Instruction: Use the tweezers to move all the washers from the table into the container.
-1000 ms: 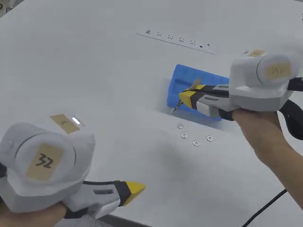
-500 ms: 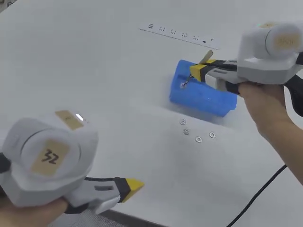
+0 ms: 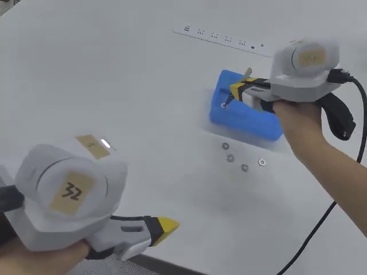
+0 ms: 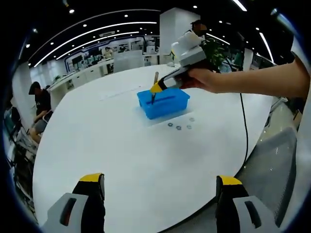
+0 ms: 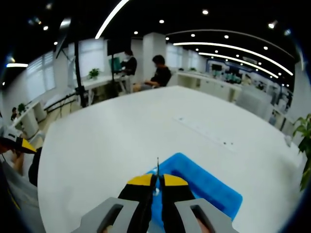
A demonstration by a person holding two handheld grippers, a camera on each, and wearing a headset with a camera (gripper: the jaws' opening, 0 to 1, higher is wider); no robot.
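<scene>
Tweezers [image 3: 227, 102] are pinched between the closed jaws of the right gripper [image 3: 235, 90], tips pointing down over the near-left corner of the blue container [image 3: 248, 121]. Whether they carry a washer is too small to tell. In the head view the container lies on the white table [image 3: 114, 86] at about 1 o'clock from the picture's middle. Four washers [image 3: 230, 158] lie loose on the table at 6 o'clock from it, close together and just clear of its front wall. In the right gripper view the tweezers' thin tip [image 5: 157, 167] rises at 12 o'clock from the jaws over the container's rim [image 5: 216, 193]. The left gripper [image 3: 166, 227] is low at 7 o'clock, well apart from the washers. Its own view shows its jaws spread wide with nothing between them.
</scene>
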